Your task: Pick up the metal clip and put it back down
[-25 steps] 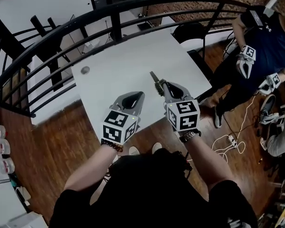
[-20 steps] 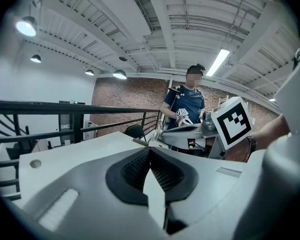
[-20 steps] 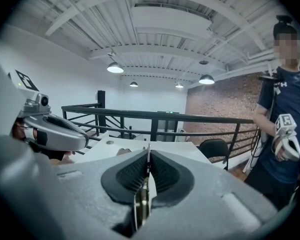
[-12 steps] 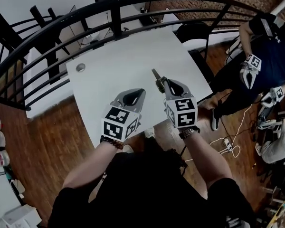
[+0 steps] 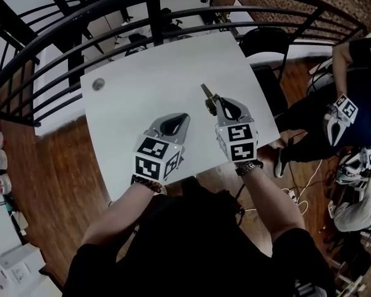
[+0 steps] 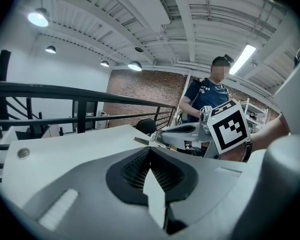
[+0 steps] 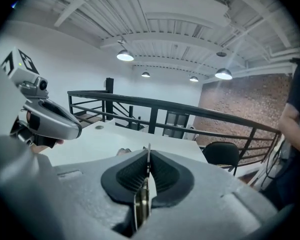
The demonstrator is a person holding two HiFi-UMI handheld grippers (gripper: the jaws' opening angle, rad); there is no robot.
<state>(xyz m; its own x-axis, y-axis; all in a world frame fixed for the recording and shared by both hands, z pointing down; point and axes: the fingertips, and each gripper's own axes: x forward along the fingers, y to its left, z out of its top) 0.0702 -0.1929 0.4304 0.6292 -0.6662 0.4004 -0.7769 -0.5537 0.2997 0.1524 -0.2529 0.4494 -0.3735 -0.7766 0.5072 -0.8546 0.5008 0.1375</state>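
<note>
The metal clip (image 5: 206,97) is a thin, brassy-grey piece sticking out ahead of my right gripper (image 5: 214,103), which is shut on it above the white table (image 5: 136,85). In the right gripper view the clip (image 7: 141,200) stands edge-on between the ribbed pads (image 7: 162,176). My left gripper (image 5: 184,117) hovers beside it to the left, shut with nothing held. The left gripper view shows its dark pads (image 6: 132,169) meeting, with the right gripper (image 6: 190,132) and the clip (image 6: 142,141) off to the right.
A small round disc (image 5: 98,84) lies near the table's far left corner. A black curved railing (image 5: 154,5) runs behind the table and a black chair (image 5: 267,42) stands at its right. Another person with grippers (image 5: 341,113) stands at the right.
Both grippers have moved forward and lower over the table, side by side. The clip stays clamped in the right gripper.
</note>
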